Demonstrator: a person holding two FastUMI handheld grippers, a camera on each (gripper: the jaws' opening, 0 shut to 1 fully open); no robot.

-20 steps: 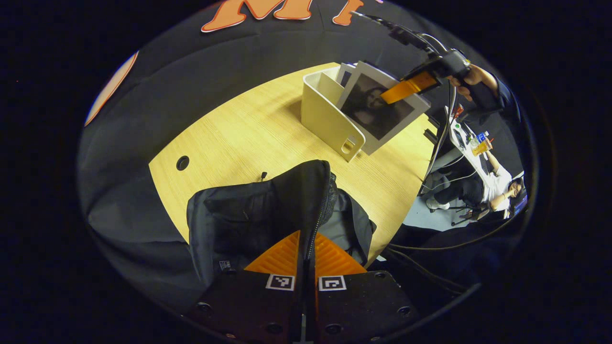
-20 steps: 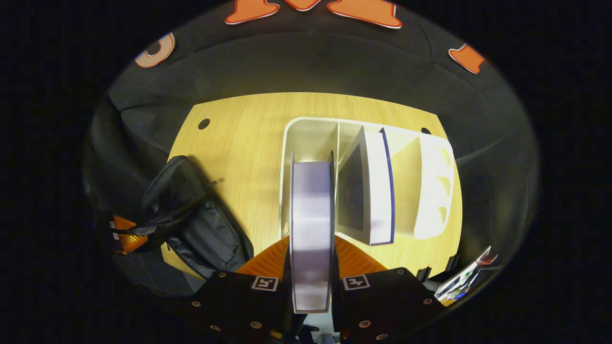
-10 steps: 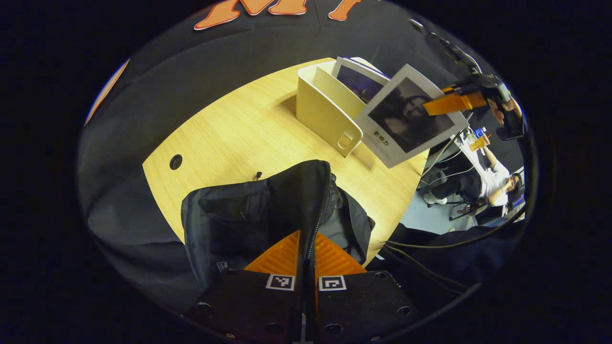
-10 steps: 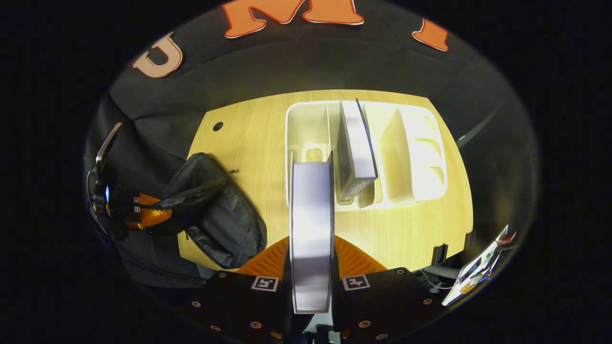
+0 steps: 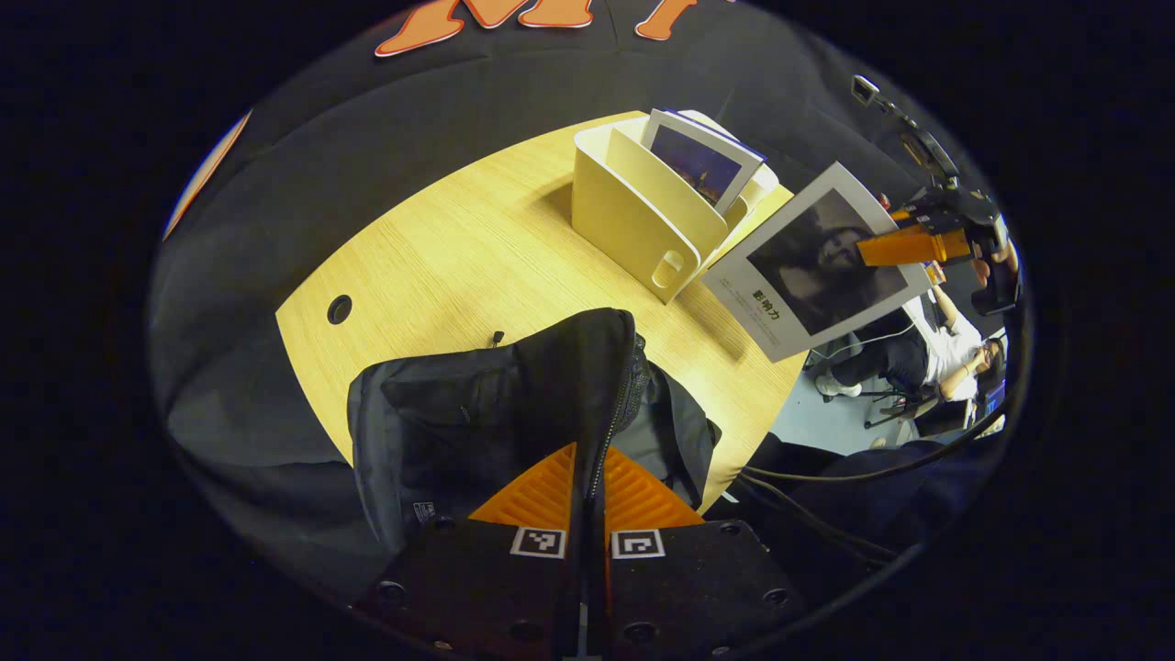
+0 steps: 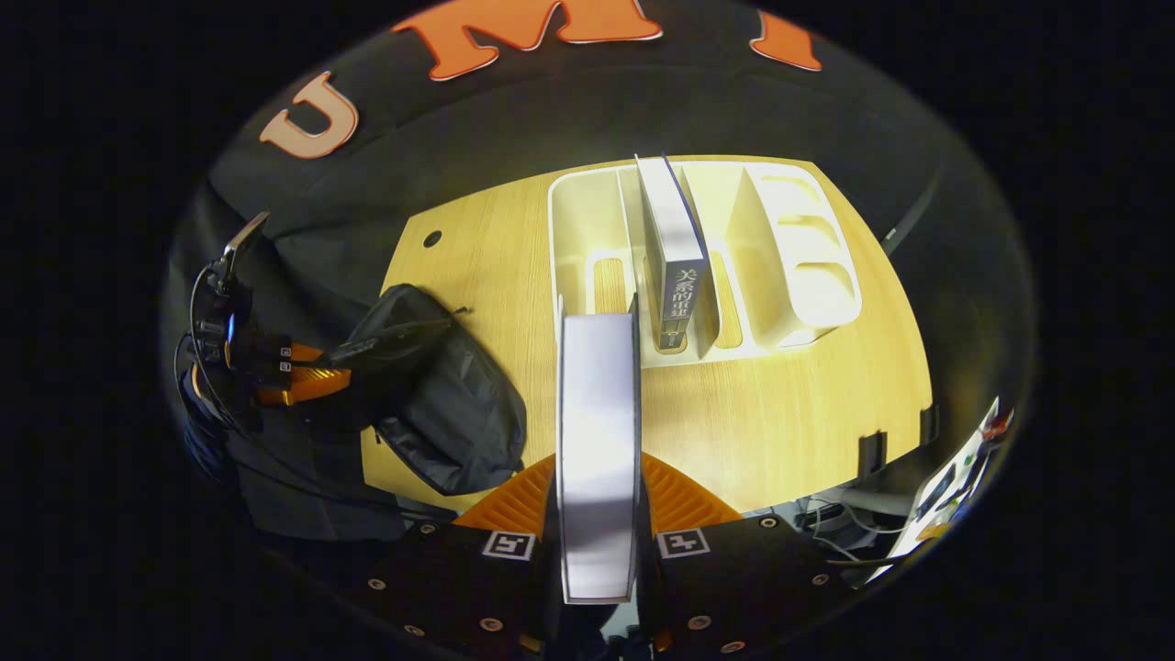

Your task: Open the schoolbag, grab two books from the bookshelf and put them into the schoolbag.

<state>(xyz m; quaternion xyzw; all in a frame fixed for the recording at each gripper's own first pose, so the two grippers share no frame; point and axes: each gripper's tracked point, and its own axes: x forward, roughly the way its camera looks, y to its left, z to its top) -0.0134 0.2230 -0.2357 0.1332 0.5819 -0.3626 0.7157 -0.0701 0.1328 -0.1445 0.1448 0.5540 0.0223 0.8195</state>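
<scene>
Gaping black schoolbag (image 5: 477, 413), flap pinched

Matt cloth schoolbag (image 5: 477, 413); wood-grain table (image 5: 441, 266); smooth plastic bookshelf (image 5: 643, 211).

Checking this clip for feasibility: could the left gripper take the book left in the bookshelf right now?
Probably not. The left gripper is shut on the schoolbag flap, holding it open, and the remaining book stands in the bookshelf across the table.
</scene>
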